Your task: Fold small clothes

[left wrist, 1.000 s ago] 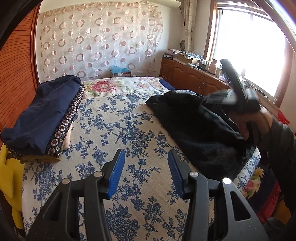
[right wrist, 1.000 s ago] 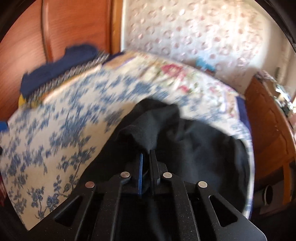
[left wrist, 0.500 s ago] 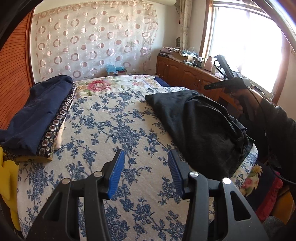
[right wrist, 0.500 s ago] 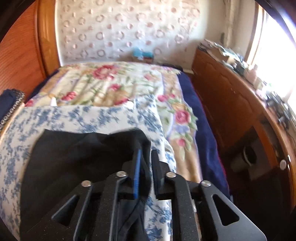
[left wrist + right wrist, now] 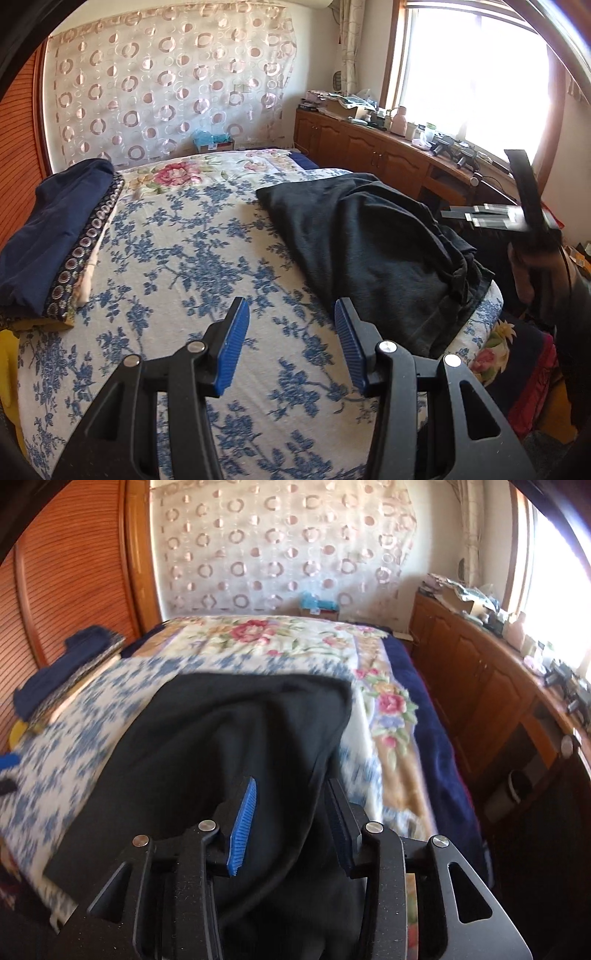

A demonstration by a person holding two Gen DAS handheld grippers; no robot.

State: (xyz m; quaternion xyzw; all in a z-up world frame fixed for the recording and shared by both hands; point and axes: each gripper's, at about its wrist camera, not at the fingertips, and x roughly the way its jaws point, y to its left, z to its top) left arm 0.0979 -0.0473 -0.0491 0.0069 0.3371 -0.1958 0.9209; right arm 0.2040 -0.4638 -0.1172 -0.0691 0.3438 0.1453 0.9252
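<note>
My left gripper (image 5: pixel 291 345): wide apart, empty, lower centre over bedspread (image 5: pixel 192 258); my right gripper (image 5: pixel 291 821): parted, nothing pinched, black garment (image 5: pixel 236 738) between fingers.

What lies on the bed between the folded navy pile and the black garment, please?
Only bare blue-floral bedspread separates the navy pile from the black garment, seen from the left wrist.
</note>
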